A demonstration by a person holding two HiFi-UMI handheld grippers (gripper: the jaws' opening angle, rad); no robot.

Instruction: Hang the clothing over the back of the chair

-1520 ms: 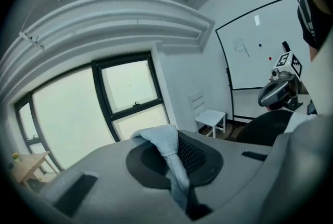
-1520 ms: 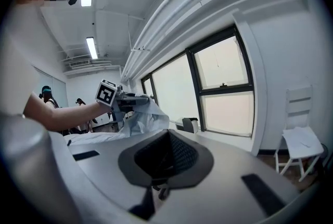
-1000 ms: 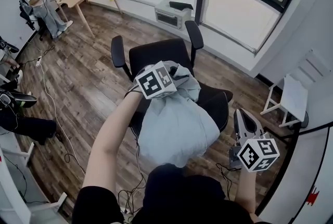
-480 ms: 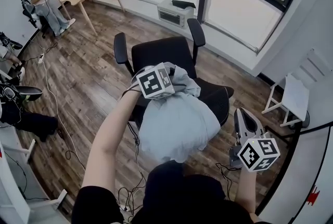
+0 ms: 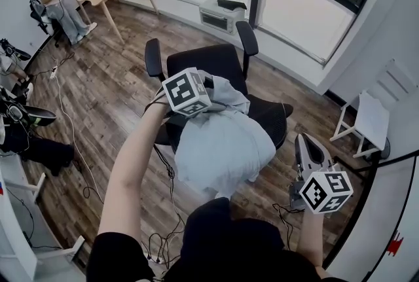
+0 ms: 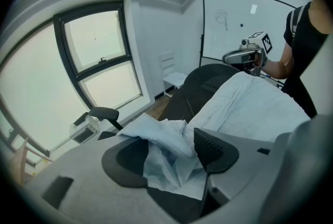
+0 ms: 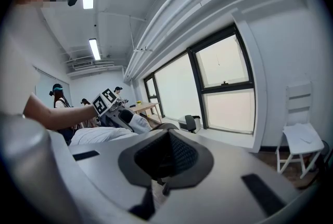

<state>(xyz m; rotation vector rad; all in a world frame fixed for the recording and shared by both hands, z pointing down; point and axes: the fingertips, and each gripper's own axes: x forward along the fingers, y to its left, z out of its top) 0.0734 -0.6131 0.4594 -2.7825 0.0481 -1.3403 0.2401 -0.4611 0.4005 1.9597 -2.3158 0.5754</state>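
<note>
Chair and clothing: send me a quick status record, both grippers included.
clothing: light garment draped over the back of the chair
left gripper: jaws have just been opening; a fold of the light garment lies loose between them
right gripper: shut, empty, held off to the side

- The jaws of your left gripper (image 6: pixel 171 160) have just been opening; bunched shirt (image 5: pixel 222 143) lies between them, on the chair back (image 5: pixel 270 125).
- Two armrests (image 5: pixel 152 58) flank the seat (image 5: pixel 203 65); you have open room between them.
- Bare floor (image 5: pixel 268 173) surrounds your right gripper (image 5: pixel 303 143); the white chair (image 5: pixel 370 123) stands well apart.
- Cables (image 5: pixel 69 137) trail across the floor at your left.
- Beyond the chair, a grey box (image 5: pixel 221 14) sits against the window wall.
</note>
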